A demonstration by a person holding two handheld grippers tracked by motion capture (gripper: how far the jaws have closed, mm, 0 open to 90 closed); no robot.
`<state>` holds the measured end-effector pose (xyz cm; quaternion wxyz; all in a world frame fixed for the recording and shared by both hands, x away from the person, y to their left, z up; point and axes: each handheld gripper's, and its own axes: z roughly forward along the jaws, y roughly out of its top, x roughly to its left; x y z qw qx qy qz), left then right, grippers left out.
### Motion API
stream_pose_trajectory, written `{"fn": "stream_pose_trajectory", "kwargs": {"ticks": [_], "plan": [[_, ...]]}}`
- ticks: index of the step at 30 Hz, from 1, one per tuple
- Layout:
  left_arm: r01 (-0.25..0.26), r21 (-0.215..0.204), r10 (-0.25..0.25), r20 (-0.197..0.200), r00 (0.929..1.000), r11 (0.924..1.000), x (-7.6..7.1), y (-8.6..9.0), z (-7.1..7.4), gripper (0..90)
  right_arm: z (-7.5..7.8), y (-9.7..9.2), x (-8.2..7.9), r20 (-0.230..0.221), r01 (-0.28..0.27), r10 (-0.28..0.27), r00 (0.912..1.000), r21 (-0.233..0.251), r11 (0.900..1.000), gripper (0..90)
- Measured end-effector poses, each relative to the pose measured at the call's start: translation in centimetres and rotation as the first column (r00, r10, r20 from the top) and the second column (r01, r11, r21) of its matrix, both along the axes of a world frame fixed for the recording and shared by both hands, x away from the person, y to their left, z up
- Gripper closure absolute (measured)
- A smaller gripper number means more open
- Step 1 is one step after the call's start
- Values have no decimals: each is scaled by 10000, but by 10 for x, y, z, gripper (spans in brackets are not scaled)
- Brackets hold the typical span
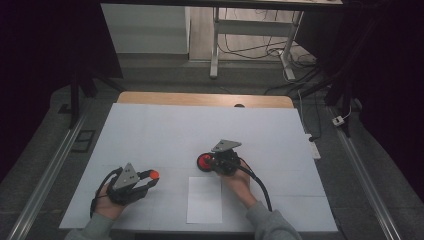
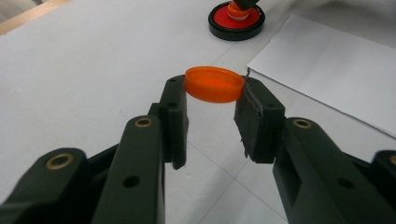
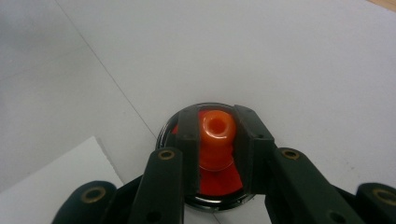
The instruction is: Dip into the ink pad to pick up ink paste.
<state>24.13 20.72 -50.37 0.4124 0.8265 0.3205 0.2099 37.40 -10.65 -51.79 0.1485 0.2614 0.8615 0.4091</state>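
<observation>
While your left gripper [image 2: 215, 95] clamps the orange cap [image 2: 215, 84] at its tips, your right gripper [image 3: 215, 135] pinches the orange bottle neck [image 3: 216, 133] over the black dish [image 3: 163, 133].

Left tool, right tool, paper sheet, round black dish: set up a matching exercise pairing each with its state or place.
Things:
1. left tool
2. right tool
3. paper sheet
4. round black dish

States or places:
A. lies flat between the two hands
B. shut on the orange cap
C. has a red inside, under the orange nozzle
D. shut on the orange nozzle

Pairs: 1-B, 2-D, 3-A, 4-C
</observation>
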Motion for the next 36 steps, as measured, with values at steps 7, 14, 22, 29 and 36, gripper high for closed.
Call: {"fn": "stream_pose_trajectory", "kwargs": {"ticks": [7, 14, 22, 29, 36], "plan": [[8, -3, -8, -5, 10000, 10000, 0, 0, 0, 644, -1, -1, 0, 27, 21, -21, 10000, 151, 9999, 725], [1, -8, -1, -6, 10000, 10000, 0, 0, 0, 644, -1, -1, -1, 85, 23, -24, 10000, 87, 10000, 725], [4, 1, -4, -14, 10000, 10000, 0, 0, 0, 644, -3, -1, -1, 126, 29, -32, 9999, 217, 9998, 725], [-10, -15, 9, -8, 10000, 10000, 0, 0, 0, 644, -3, -2, -2, 162, 55, -58, 9999, 230, 9997, 725], [-11, 1, 11, -4, 10000, 10000, 0, 0, 0, 644, -3, -1, -2, 199, 54, -59, 9998, 232, 9997, 724]]}}
